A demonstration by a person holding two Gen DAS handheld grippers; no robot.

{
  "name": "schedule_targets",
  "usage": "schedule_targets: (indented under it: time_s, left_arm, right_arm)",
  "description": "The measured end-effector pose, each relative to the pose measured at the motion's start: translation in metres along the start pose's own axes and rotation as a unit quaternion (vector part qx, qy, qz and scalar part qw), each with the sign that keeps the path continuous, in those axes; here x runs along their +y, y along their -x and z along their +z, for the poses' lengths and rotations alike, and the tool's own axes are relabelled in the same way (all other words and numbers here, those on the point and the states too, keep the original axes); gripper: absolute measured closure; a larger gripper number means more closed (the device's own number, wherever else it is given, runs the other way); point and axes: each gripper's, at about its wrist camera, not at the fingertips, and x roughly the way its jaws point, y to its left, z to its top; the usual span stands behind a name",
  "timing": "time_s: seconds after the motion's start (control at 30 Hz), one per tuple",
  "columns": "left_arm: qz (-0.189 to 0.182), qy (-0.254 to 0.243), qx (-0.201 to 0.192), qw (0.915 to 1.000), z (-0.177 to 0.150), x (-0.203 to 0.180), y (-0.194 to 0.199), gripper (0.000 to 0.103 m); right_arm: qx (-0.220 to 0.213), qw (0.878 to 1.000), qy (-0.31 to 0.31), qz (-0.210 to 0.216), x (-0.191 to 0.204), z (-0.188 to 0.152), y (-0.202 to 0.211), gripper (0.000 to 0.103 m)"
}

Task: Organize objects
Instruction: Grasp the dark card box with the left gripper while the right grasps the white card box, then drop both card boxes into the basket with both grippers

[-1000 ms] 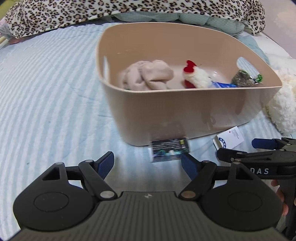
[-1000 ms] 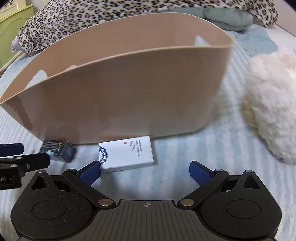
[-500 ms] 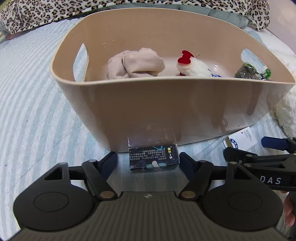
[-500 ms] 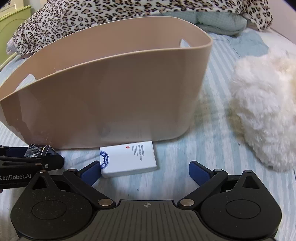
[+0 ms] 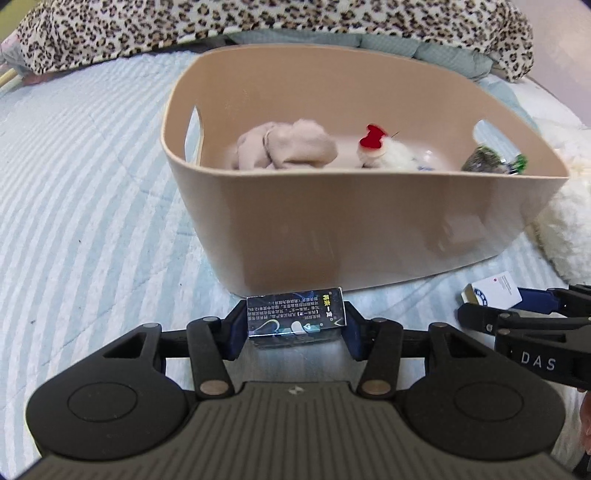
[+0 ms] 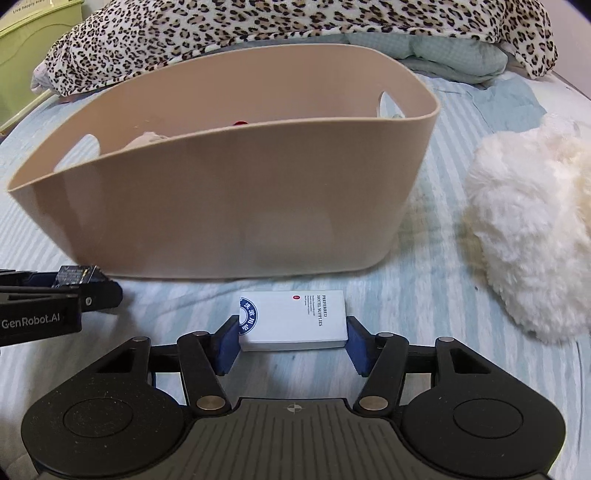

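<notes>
Blue-padded fingers pinch a small box in each gripper, the left gripper [image 5: 296,325] on a dark box [image 5: 296,317], the right gripper [image 6: 291,336] on a white box [image 6: 295,319], both just before the beige basket [image 6: 229,206]; each should clear the rim before release.

Black tool [image 5: 296,325], blue fingertips [image 5: 236,325]

Beige tub [image 5: 369,236], leopard-print blanket [image 6: 295,22], pale blue striped bedspread [image 5: 81,206], fluffy white plush [image 6: 528,240], blue-padded claw [image 6: 293,341]
</notes>
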Motion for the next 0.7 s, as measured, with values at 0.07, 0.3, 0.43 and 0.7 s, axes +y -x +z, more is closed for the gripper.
schedule_targets:
  time_s: [0.07, 0.3, 0.43, 0.7]
  left_arm:
    - [0.000, -0.008, -0.010, 0.9999, 0.001, -0.002, 0.011, 0.050]
    - [0.009, -0.032, -0.054, 0.9980, 0.009, -0.009, 0.052, 0.050]
    - [0.003, -0.035, -0.077, 0.9964, 0.016, -0.008, 0.075, 0.050]
    - [0.021, -0.055, -0.140, 0.9883, 0.040, -0.014, 0.108, 0.050]
  right_arm:
    - [-0.009, 1.000, 0.004, -0.001, 0.007, -0.003, 0.016, 0.047]
    - [-0.055, 0.998, 0.026, 0.010, 0.014, 0.002, 0.062, 0.047]
    - [-0.081, 0.996, 0.033, 0.013, 0.015, 0.009, 0.086, 0.047]
    - [-0.149, 0.988, 0.032, 0.004, 0.013, 0.035, 0.127, 0.047]
